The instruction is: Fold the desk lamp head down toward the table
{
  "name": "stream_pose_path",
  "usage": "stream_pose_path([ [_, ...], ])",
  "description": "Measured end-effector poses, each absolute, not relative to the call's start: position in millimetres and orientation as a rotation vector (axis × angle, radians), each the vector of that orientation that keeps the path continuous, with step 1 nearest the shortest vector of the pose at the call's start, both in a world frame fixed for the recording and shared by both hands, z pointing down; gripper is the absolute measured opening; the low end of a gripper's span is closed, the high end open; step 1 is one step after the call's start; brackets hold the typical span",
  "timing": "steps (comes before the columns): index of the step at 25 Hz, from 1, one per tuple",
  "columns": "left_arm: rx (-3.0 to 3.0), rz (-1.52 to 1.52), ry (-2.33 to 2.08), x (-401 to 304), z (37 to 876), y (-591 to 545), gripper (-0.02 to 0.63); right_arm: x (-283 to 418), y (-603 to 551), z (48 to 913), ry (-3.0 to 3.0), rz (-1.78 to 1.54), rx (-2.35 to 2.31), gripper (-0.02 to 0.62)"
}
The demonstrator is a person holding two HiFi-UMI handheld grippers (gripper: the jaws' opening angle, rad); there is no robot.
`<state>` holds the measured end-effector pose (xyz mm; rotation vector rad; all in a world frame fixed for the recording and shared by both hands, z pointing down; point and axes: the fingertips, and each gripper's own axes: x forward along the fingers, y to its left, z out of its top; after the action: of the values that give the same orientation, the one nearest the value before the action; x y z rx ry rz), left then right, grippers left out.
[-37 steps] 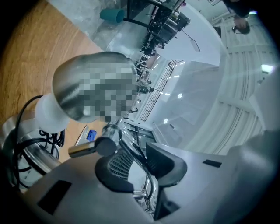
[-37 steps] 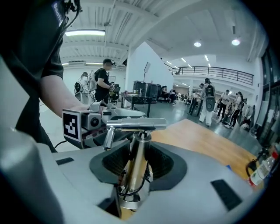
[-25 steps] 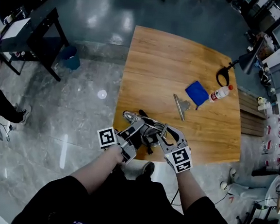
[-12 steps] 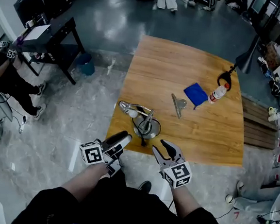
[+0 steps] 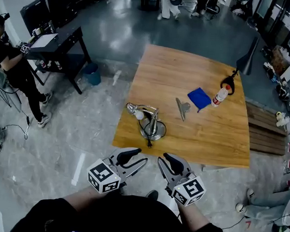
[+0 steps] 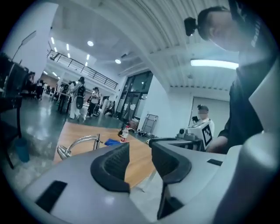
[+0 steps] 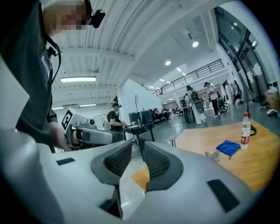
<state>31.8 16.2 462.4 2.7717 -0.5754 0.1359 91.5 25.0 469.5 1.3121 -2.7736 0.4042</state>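
Desk lamp (image 5: 145, 119) stands folded on the tabletop (image 5: 208, 139) while both tongs draw back empty.

A second ago both tongs were in at the lamp by the near edge. Now the left tongs (image 5: 140, 157) and right tongs (image 5: 161, 161) hang off the tabletop at 6 o'clock of the lamp. Their jaws are apart, though they have just been narrowing, and nothing is between either pair. The lamp stands alone near the tabletop's near-left corner, its arm arched over and its head (image 5: 131, 108) low at 10 o'clock of the base, so the fold looks done and the hands appear to be leaving it. From above, whether the head touches the wood cannot be told. In the left gripper view the head hangs low, but a jaw cuts off the base. The dark object (image 5: 227, 84) at 1 o'clock of the bottle (image 5: 219, 95) is too small to name.
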Motion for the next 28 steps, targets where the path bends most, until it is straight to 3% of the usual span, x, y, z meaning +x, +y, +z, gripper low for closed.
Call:
stream_pose_path([
  [6, 2.936, 0.136, -0.572, 7.4, 428.2, 32.4, 0.009, 64.7, 42.0, 437.5, -2.810, 0.380, 1.347, 0.022],
  [28, 3.013, 0.117, -0.524, -4.8, 414.2, 67.9, 0.008, 42.2, 64.7, 407.9, -2.786, 0.217, 1.382, 0.005],
])
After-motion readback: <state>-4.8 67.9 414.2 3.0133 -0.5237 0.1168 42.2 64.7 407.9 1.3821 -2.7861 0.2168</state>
